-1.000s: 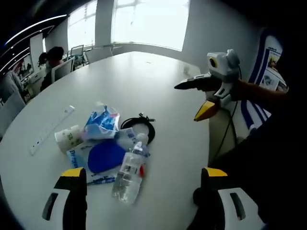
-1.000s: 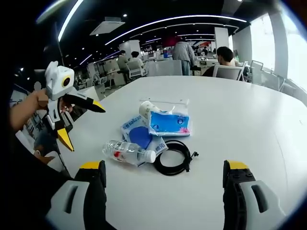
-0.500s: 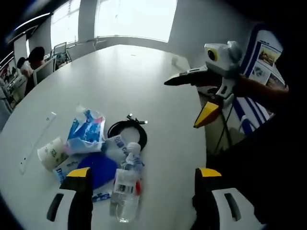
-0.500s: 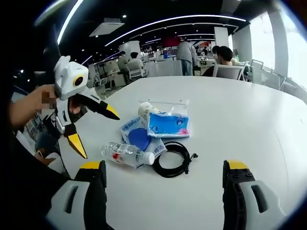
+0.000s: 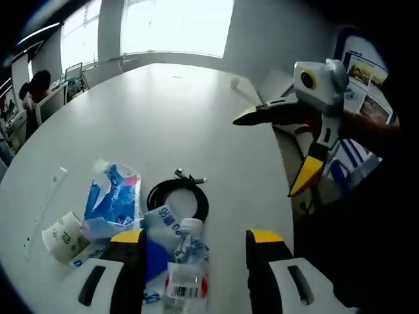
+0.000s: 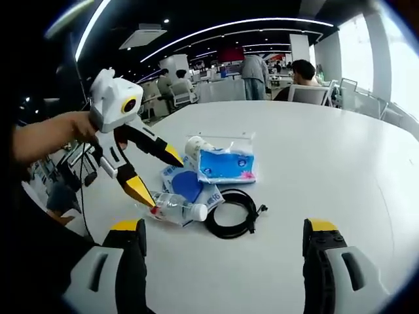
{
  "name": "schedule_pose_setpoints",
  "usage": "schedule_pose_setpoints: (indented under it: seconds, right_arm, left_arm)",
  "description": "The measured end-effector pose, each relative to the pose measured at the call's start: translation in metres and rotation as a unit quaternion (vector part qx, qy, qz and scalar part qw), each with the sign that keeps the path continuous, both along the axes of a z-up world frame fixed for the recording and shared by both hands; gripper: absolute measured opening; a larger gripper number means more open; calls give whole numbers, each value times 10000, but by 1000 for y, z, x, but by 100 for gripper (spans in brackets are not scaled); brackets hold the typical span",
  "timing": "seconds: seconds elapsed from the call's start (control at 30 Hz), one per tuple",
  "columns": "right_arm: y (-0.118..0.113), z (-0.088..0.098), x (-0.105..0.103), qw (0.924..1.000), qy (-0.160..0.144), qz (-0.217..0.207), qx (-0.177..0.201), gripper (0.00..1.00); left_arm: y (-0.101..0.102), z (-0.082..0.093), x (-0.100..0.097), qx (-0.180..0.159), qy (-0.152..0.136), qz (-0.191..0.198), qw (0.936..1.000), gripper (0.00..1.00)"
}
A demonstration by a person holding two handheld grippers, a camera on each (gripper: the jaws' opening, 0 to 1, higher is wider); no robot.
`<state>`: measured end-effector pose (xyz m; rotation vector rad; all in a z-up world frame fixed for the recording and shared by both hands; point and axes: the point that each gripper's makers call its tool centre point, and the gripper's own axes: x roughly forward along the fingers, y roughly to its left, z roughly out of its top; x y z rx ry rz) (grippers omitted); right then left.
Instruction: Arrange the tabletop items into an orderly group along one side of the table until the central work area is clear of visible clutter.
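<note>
Our left gripper (image 6: 152, 176) hangs with its yellow-tipped fingers (image 6: 139, 190) spread wide over the clear plastic water bottle (image 6: 173, 207), gripping nothing — whether a tip touches it we cannot tell. Our right gripper (image 5: 273, 156) is likewise released, off the bench's edge, holding nothing. The clutter sits near that edge of the smooth white round bench (image 5: 163, 111): the bottle lying flat, a coiled black cable (image 6: 230, 214) beside it, a crinkled blue tissue pack (image 6: 225, 165), a blue-printed pouch (image 6: 188, 185), a paper cup (image 5: 61, 234). Behind lies an open office with ceiling light strips.
</note>
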<state>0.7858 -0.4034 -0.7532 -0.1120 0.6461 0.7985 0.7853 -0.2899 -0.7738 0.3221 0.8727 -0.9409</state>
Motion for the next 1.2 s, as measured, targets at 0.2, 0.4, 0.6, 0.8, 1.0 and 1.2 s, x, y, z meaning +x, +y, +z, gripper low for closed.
schedule_pose_setpoints:
  seconds: [0.2,0.4,0.6,0.8,1.0,1.2]
  right_arm:
    - [-2,-3,1,10000,13,-8,-20,95]
    - [-5,-6,-1,10000,32,-4,-59,94]
    - [-10,-8,-2,9999,55,-58,-76,94]
    - [-14,-11,-4,9999,82,-99,-96,93]
    - [-17,-14,-5,9998,97,-127,-132,92]
    - [-19,-16,-8,9997,132,-143,-122,92]
  left_arm:
    - [-8,-15,-2,177,230,-188,9994,56]
    - [-15,-32,1,236,420,-267,9985,49]
    - [-24,-45,4,242,572,-253,9977,44]
    - [-26,-57,7,376,689,-246,9966,41]
    - [-29,-67,8,520,815,-273,9949,37]
    - [-27,-79,8,794,818,-367,9928,33]
